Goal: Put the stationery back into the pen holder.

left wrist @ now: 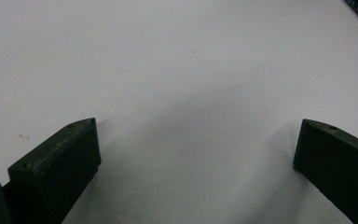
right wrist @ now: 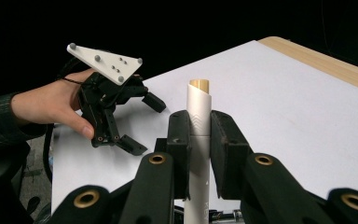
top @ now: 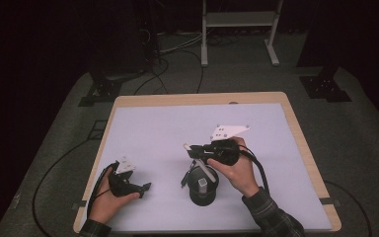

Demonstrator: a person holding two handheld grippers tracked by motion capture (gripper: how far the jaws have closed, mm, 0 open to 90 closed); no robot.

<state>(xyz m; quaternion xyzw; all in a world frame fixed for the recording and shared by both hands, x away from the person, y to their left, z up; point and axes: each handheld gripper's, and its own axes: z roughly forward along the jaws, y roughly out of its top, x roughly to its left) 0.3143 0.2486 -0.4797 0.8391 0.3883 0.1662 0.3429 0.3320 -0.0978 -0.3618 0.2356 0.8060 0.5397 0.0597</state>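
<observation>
Paper rolled into a white tube [right wrist: 198, 121] stands upright in the right claw [right wrist: 199, 140], whose pads press on it from both sides, narrow and firm. From the high view the tube [top: 205, 171] slants down toward a dark round holder [top: 202, 187] just below centre of the table [top: 296, 133], at six o'clock from the right claw [top: 192, 150]; I judge it is being steadied to go in or come out. Left claw [top: 143, 188], at nine o'clock from the holder, rests wide apart over bare white surface, holding nothing.
</observation>
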